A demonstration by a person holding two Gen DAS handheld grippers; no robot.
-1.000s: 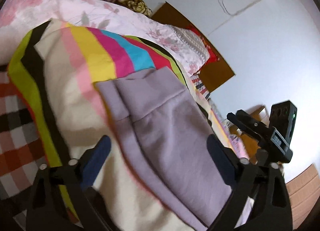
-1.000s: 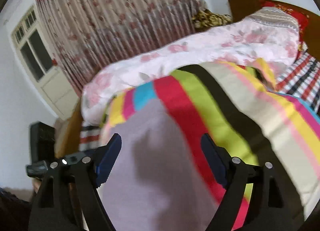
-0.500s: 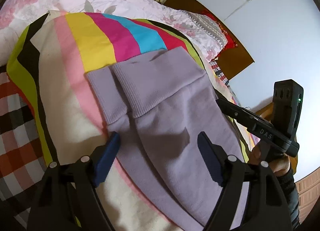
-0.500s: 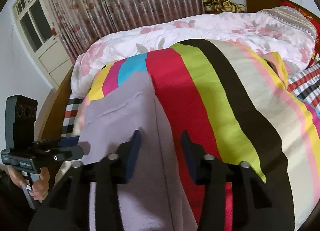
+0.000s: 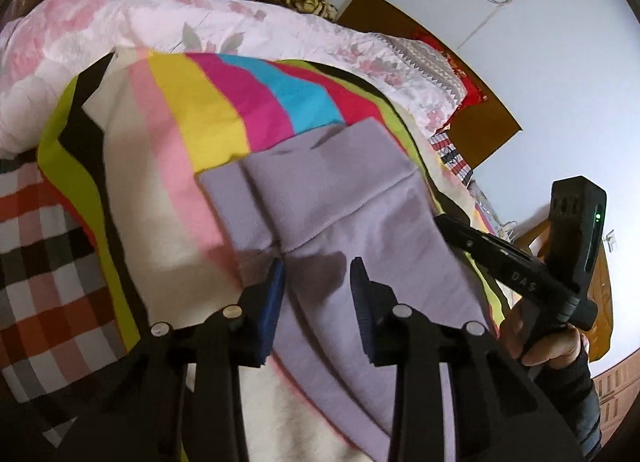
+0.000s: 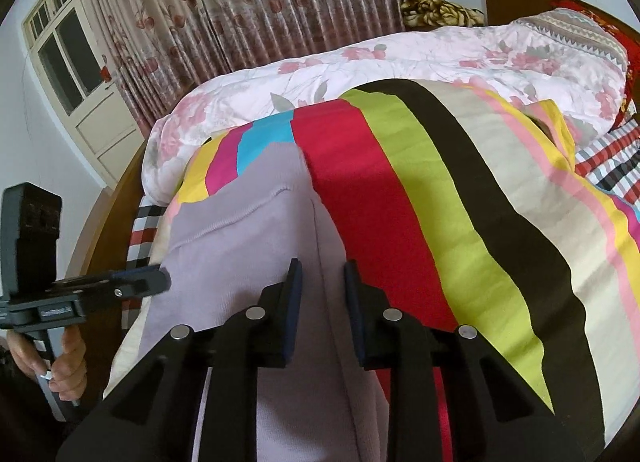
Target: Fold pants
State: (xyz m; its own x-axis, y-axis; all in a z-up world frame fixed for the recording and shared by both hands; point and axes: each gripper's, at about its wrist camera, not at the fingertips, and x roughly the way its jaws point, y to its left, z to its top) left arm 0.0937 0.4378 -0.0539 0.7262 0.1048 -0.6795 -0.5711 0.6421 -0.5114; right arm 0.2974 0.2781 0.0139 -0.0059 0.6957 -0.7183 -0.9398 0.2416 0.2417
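Between the closing jaws of the left gripper point(image 5: 317, 266), lilac pants point(image 5: 340, 197), flat on a striped blanket point(image 5: 224, 101). Left pad at the garment's left edge, right pad over its middle; cloth in the gap, no pinch to be seen yet. Same at the right gripper point(image 6: 323, 266): jaws narrowing, astride the long seam near the pants' right edge, fabric between the pads, no firm press visible.

Beyond both sets of jaws, two ribbed bands side by side at the far end, one overlapping the other. Probably cuffs, though hard to tell from a waistband at this angle. Looks already halved lengthwise, one leg on the other, fairly smooth, with slight puckers by the bands. Judged early to middle of the job: cross folds not yet made. Likely grasp points now being taken for bringing one end over the other.

Behind the jaws, near end of the pants cut off by the gripper bodies and the frame edge; length and state of that end unknown. Underside layers unseen. Exact pad contact blurred by shadow. Past the blanket, a floral quilt point(image 5: 120, 21).
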